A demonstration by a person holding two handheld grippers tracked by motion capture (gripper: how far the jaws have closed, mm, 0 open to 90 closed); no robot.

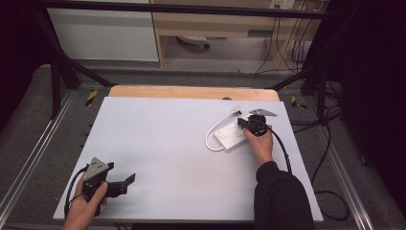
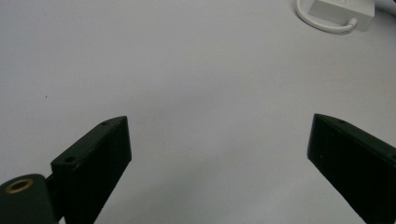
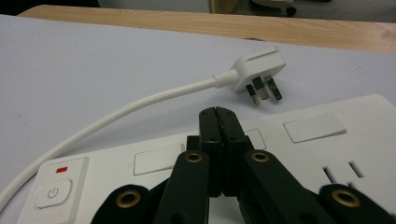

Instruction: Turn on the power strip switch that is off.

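A white power strip [image 1: 231, 135] lies at the right of the white tabletop [image 1: 163, 139], its white cable [image 1: 209, 136] looping round to a three-pin plug [image 1: 236, 112] lying loose on the table. My right gripper [image 1: 242, 124] is over the strip with its jaws shut and nothing between them. In the right gripper view the gripper's closed tips [image 3: 218, 113] sit above the strip's top face [image 3: 327, 158], near a shuttered socket, with the plug [image 3: 259, 70] beyond and the power button [image 3: 53, 192] at the left. My left gripper [image 1: 125, 184] rests near the front left, open [image 2: 219, 122] and empty.
The strip [image 2: 343, 10] and a loop of its cable show far off in the left gripper view. A wooden strip [image 1: 191, 92] borders the table's far edge. Black cables [image 1: 330, 201] trail on the floor at the right, beside the metal frame rails.
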